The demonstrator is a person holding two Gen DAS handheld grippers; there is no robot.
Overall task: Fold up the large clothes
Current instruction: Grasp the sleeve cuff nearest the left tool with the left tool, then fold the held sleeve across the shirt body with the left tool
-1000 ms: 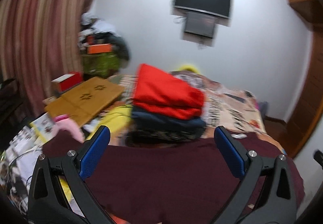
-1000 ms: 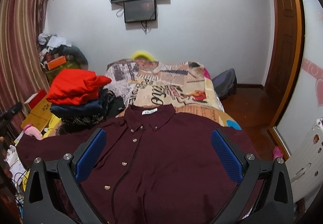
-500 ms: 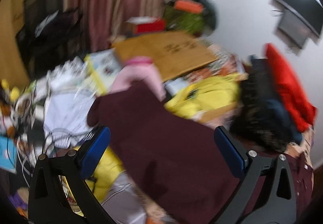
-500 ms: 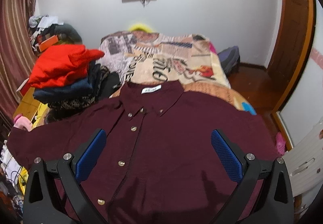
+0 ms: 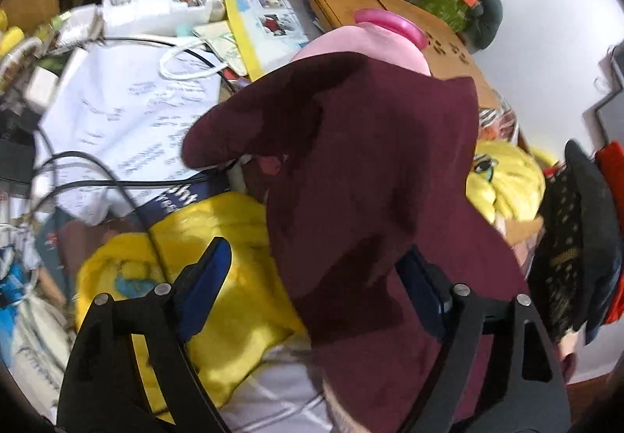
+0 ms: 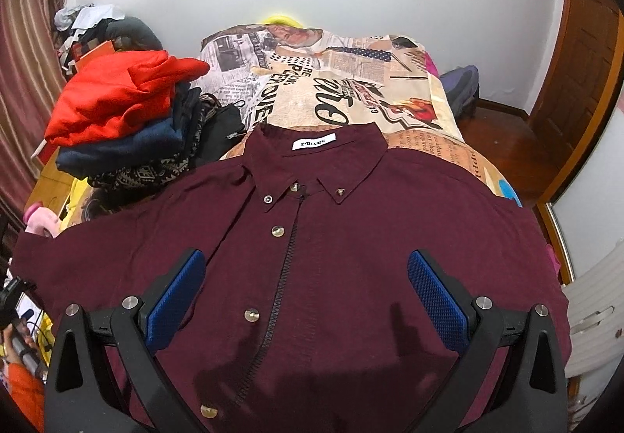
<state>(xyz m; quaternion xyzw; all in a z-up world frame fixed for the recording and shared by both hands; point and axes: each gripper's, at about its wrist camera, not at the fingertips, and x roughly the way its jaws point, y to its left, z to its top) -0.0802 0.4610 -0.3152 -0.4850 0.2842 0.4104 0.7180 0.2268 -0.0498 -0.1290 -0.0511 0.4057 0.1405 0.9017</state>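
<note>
A maroon button-up shirt (image 6: 351, 257) lies face up and spread flat on the bed, collar toward the wall. My right gripper (image 6: 306, 296) is open and hovers over its chest, empty. In the left wrist view the shirt's left sleeve (image 5: 370, 179) hangs off the bed edge over clutter. My left gripper (image 5: 316, 281) is open, its jaws standing on either side of the sleeve's lower part, not closed on it.
A stack of folded clothes with a red top (image 6: 121, 97) sits at the bed's left. A newspaper-print bedspread (image 6: 331, 82) covers the bed. Beside the bed lie a yellow cloth (image 5: 218, 261), papers and cables (image 5: 128, 109), a pink item (image 5: 374, 39) and a cardboard board (image 5: 409, 19).
My left gripper has swung left and down from facing the bed to the hanging sleeve and closed in on it. My right gripper has moved lower and nearer to the shirt's chest.
</note>
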